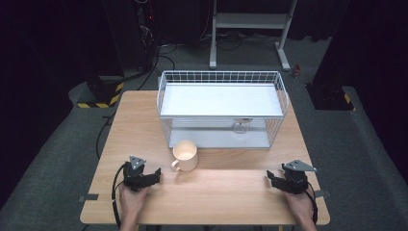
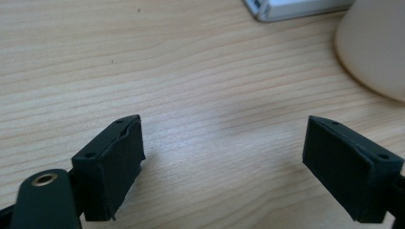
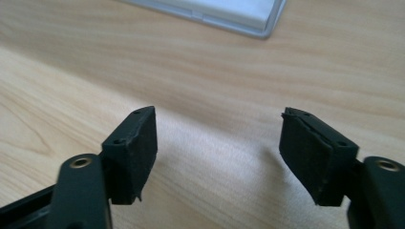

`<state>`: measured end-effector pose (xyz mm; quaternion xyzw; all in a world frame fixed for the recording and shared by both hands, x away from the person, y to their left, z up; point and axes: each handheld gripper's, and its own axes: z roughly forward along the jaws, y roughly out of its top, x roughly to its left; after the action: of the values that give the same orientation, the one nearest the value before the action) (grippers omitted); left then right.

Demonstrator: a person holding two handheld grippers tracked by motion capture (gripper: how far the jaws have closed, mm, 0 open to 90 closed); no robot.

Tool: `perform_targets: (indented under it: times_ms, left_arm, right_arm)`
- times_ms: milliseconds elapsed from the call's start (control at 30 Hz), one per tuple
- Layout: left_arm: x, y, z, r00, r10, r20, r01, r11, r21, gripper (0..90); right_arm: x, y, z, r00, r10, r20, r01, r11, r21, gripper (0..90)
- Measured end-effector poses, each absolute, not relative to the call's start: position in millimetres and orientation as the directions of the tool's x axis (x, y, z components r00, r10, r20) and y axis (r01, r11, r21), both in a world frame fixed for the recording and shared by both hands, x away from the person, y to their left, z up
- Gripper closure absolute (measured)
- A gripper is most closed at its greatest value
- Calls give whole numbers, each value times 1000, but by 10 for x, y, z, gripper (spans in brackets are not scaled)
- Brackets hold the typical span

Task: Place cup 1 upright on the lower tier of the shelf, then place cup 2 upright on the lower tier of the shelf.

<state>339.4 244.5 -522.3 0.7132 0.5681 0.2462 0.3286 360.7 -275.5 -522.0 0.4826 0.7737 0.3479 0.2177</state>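
Both tongs stand released: my left gripper (image 1: 155, 175) sits just lower left of one cream mug (image 1: 185, 155), my right gripper (image 1: 270, 177) far right; one wire basket (image 1: 281, 94) above.

Dark room – grey carpet floor (image 1: 356, 144), white metal stand (image 1: 250, 21) behind.

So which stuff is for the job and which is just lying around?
For the job:
- cream mug, nearest the left gripper
- right gripper, open and empty like the left

Lying about:
- white wire basket rack
- small glass under its shelf
- wooden table
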Motion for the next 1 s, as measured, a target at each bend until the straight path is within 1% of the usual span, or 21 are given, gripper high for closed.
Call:
perform_targets:
  times_ms: [33,133,333,500,633,767,867,1000]
  left_arm:
    - [3375,2434,-5206,239,970,-35,645,-132,753,143]
    - [3306,2406,-5124,266,963,-38,624,-143,768,142]
    - [3192,2344,-5037,317,945,-76,592,-135,794,144]
    - [3102,2227,-4977,364,929,-60,571,-172,803,152]
    - [3076,2125,-4941,414,908,-64,556,-196,808,152]
    - [3096,2027,-4937,439,896,-66,542,-206,815,128]
    - [3136,1961,-4939,449,891,-63,550,-220,806,97]
    - [3198,1858,-4946,459,888,-36,542,-247,803,78]
  right_arm:
    - [3635,-2744,-5234,-444,896,-9,616,312,723,245]
    - [3643,-2731,-5233,-437,899,-14,621,313,719,240]
    - [3657,-2725,-5235,-441,898,-17,619,317,719,227]
    - [3656,-2725,-5235,-440,898,-17,619,317,719,227]
    - [3656,-2725,-5235,-440,898,-17,619,317,719,227]
    - [3656,-2724,-5235,-440,898,-17,619,317,719,227]
    - [3655,-2724,-5235,-440,898,-17,619,316,719,227]
    - [3656,-2725,-5235,-440,898,-17,619,317,719,227]
